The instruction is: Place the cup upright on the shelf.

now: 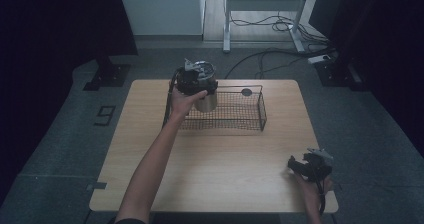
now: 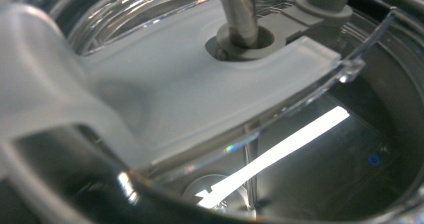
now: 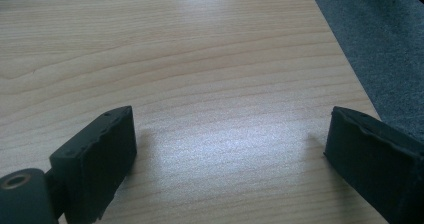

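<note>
High view: the left tongs [image 1: 196,80] sit at the top of a steel tumbler [image 1: 206,101], which stands upright at the left end of a wire basket [image 1: 252,115] on the far half of the desk [image 1: 215,159]. The left hand [image 1: 182,103] grips the tool body just beside the tumbler's wall, with the forearm stretching up from the lower edge. The tumbler carries a clear lid [image 1: 202,70] at its rim. Whether the tumbler rests on the basket floor or hangs just above it cannot be told. A small dark disc [image 1: 246,91] lies at the basket's far rim, apart from the tumbler. Left gripper view: the lid [image 2: 200,99] lies very close to the lens, a frosted band crossing clear plastic, with a grey straw [image 2: 240,11] passing through a grommet; below, the shiny steel interior reflects a bright strip of light. The jaws are hidden here, so whether the left tongs clamp the lid or rim cannot be told. Right gripper view: the right tongs [image 3: 230,149] stand wide apart with nothing between them, low over bare wood near the desk's right edge. In the high view they [image 1: 300,165] rest at the near right corner, well apart from the basket.
</note>
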The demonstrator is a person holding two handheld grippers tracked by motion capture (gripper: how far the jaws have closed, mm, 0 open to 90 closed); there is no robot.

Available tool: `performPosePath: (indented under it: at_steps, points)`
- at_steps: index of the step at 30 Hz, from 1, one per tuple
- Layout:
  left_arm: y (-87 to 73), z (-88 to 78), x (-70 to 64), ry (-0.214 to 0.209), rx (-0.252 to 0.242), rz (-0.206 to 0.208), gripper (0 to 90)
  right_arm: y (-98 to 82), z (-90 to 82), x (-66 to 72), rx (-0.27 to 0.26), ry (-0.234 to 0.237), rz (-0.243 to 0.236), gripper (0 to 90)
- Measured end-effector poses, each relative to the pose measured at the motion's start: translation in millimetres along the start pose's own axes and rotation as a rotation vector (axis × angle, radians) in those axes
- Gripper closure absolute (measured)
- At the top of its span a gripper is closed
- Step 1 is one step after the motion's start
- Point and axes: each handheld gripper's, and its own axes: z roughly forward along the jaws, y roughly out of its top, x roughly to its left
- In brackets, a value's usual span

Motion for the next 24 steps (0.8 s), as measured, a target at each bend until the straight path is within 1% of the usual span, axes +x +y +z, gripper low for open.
performPosePath:
  at_steps: [5,7,8,10,11,14,24]
  points:
    - [-3.1,8.6,1.6,0.003,0.007,-0.007,3.9,-0.1,0.1,0.0,-0.002,0.000,-0.001,6.1]
    - [-6.2,14.7,2.2,0.008,0.014,-0.006,3.9,-0.1,0.1,0.0,-0.002,0.000,-0.001,6.1]
    - [-6.2,14.7,2.2,0.008,0.014,-0.006,3.9,-0.1,0.1,0.0,-0.002,0.000,-0.001,6.1]
    - [-11.0,21.3,3.4,0.010,0.020,-0.014,3.9,-0.1,0.1,0.0,-0.002,0.000,-0.001,6.2]
    - [-11.0,21.3,3.4,0.010,0.020,-0.014,3.9,-0.1,0.1,0.0,-0.002,0.000,-0.001,6.2]
    - [-18.2,28.7,5.1,0.015,0.036,-0.018,3.9,-0.1,0.1,0.1,-0.002,0.000,0.001,6.2]
    - [-33.4,43.1,8.5,0.023,0.072,-0.027,3.9,-0.1,0.0,0.0,-0.001,0.000,-0.001,6.2]
